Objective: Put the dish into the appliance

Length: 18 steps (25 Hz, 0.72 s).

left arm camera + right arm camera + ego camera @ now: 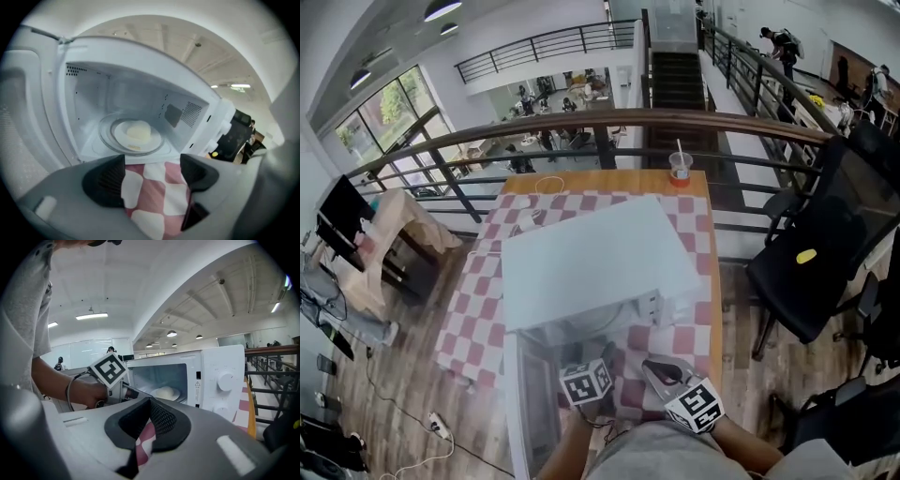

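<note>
The white microwave (581, 262) stands on the checkered table with its door (528, 412) swung open to the left. Inside, a white dish with a pale mound on it (136, 133) rests on the glass turntable (107, 136). The same dish (166, 392) shows through the opening in the right gripper view. My left gripper (152, 176) is open just in front of the cavity, with only tablecloth between its jaws. Lower and to the right of the opening, my right gripper (150, 420) is shut and holds nothing. Both grippers (581, 354) (661, 373) hover at the table's near edge.
A plastic cup with a straw (680, 169) stands at the table's far edge by the railing (675, 117). A black office chair (825, 253) is to the right of the table. The microwave's knobs (225, 380) are right of the opening. A drop to a lower floor lies beyond the railing.
</note>
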### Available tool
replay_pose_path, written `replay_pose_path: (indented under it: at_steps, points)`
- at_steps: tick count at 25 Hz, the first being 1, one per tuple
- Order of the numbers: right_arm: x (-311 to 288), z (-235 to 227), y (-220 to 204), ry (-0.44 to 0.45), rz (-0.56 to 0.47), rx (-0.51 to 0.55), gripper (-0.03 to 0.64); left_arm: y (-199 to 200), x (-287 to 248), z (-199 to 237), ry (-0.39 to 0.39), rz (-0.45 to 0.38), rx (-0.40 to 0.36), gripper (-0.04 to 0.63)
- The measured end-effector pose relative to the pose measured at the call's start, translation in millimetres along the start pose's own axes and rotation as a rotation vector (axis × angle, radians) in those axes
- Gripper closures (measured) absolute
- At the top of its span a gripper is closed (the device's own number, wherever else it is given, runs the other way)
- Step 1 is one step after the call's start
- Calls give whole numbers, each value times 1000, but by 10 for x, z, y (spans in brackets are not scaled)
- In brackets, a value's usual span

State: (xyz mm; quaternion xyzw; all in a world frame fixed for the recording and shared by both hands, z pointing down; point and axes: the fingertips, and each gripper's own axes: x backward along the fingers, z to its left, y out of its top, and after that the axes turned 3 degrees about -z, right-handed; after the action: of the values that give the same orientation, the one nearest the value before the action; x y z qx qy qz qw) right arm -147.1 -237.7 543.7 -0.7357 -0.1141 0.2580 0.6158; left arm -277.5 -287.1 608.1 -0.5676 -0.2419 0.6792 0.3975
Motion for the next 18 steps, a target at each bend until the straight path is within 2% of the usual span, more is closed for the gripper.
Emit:
replay_pose_path:
  at_steps: [1,3,5,7,14,18]
  points:
    - [38,16,6,-6,-4,-4,618,23,108,-69,-20,-38,0,244]
    - [151,53,10,-18,-12,-12,618,44,353,-201,-48,-125,-6,392]
    - [297,90,-3,-34,-17,-13,618,2,626,-288,-54,-201,-9,511]
    - [445,145,-7,-50,-35,-21,618,-84,898,-308,-54,-245,-19,583]
    - [1052,466,97,-79,-113,-2,618,-525,1888,-269,-57,-331,-71,584]
    - [1616,712,15,-117,-126,-29,618,-980,2384,-354,-79,-321,-43,584]
